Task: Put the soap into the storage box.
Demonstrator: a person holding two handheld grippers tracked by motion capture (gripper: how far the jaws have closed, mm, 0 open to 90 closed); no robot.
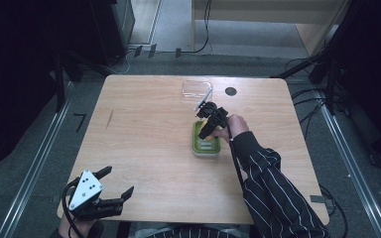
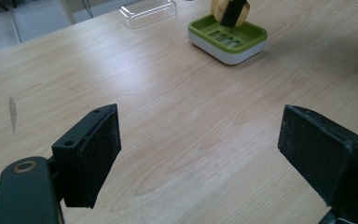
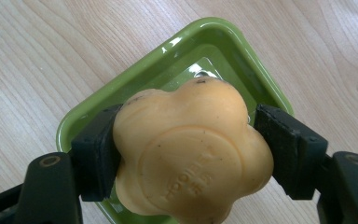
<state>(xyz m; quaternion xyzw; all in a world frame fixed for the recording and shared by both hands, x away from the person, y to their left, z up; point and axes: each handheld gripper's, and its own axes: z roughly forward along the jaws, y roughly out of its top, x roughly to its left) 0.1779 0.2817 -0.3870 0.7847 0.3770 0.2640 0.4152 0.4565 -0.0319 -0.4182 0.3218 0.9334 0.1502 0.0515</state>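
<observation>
A yellow-orange, flower-shaped bar of soap (image 3: 191,154) sits clamped between the jaws of my right gripper (image 3: 182,149), held just above the far end of a green soap dish (image 3: 242,65). From above, the right gripper (image 1: 209,119) hovers over that green dish (image 1: 206,146) near the table's middle. The left gripper view shows the soap (image 2: 220,10) and dish (image 2: 228,37) far off. My left gripper (image 1: 111,184) rests at the near left corner of the table, its jaws spread wide over bare wood with nothing between them (image 2: 196,154).
A clear plastic lid (image 1: 196,88) lies beyond the dish near the far edge, with a small dark round mark (image 1: 230,91) to its right. The wooden table (image 1: 144,148) has a faint dark streak (image 1: 109,119) on its left side. A striped sleeve (image 1: 273,193) crosses the near right.
</observation>
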